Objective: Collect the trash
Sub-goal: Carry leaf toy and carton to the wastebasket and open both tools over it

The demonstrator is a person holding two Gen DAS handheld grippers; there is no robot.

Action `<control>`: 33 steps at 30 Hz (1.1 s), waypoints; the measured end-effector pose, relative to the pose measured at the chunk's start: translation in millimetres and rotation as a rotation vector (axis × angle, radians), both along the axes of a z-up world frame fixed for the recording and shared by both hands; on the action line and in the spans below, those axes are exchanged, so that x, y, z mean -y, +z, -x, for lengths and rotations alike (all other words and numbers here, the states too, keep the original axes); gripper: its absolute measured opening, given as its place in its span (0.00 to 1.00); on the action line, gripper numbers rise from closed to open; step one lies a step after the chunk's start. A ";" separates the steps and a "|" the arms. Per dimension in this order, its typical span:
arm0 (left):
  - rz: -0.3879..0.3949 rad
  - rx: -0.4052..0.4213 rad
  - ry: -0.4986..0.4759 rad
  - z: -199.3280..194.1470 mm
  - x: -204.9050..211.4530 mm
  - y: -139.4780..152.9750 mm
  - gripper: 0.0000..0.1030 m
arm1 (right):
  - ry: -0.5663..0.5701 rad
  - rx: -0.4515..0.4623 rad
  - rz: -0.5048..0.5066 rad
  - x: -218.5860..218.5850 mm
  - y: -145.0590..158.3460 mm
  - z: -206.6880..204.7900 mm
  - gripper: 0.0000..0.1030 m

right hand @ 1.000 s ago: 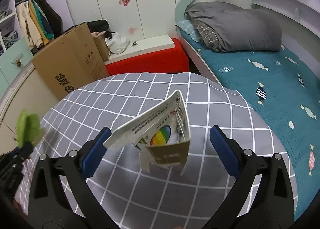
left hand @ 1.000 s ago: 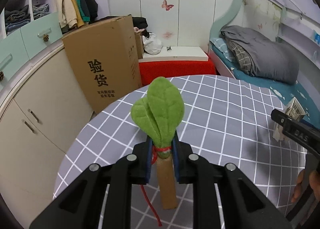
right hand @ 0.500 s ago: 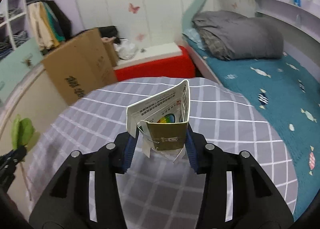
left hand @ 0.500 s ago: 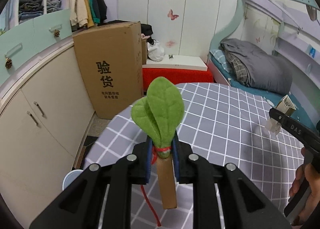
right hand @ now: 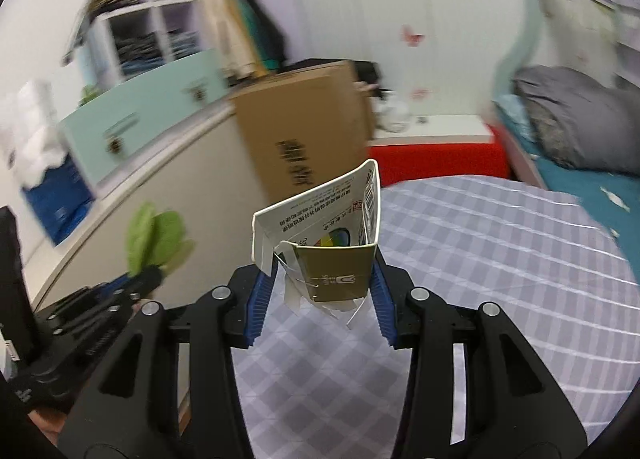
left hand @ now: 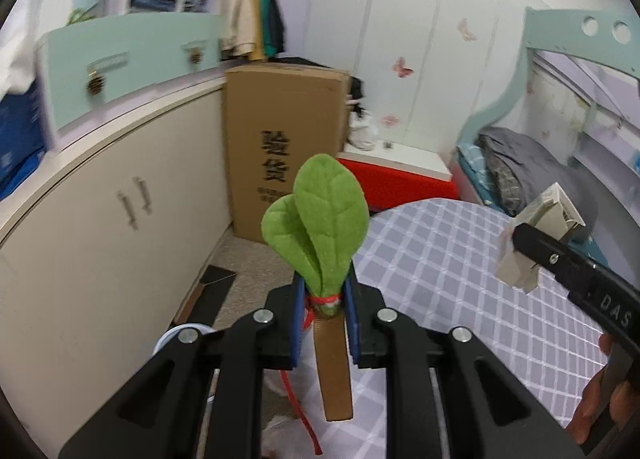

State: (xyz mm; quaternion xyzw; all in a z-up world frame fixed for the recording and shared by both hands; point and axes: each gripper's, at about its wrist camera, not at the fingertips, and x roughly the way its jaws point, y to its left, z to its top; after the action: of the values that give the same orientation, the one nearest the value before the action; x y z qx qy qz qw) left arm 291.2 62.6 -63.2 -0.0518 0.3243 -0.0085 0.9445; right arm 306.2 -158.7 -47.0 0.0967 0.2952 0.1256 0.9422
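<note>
Left gripper [left hand: 322,322] | jaws clamped on green felt leaf [left hand: 320,227], held above floor beside tabletop [left hand: 460,259] | right gripper [right hand: 320,295] | jaws clamped on torn carton [right hand: 324,239] over tabletop

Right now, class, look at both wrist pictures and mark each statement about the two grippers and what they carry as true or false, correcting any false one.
1. The left gripper is closed on a green felt leaf. True.
2. The right gripper is empty. False: it is clamped on a torn paper carton.
3. The carton lies flat on the table. False: it is held up above the checked tablecloth.
4. A red string hangs from the leaf's base. True.
5. The cardboard box stands on the bed. False: it stands on the floor beside the cream cabinet.
</note>
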 end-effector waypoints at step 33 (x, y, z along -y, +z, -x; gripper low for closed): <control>0.082 -0.371 0.316 -10.7 -235.8 -179.0 0.17 | 0.396 -0.334 0.070 -299.7 -183.6 -27.8 0.43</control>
State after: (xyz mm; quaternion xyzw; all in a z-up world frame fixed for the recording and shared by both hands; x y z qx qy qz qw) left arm 301.9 298.4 -242.2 -0.1410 0.4795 0.1357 0.8554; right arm 334.1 141.0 -230.6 0.0239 0.4641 0.2795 0.8402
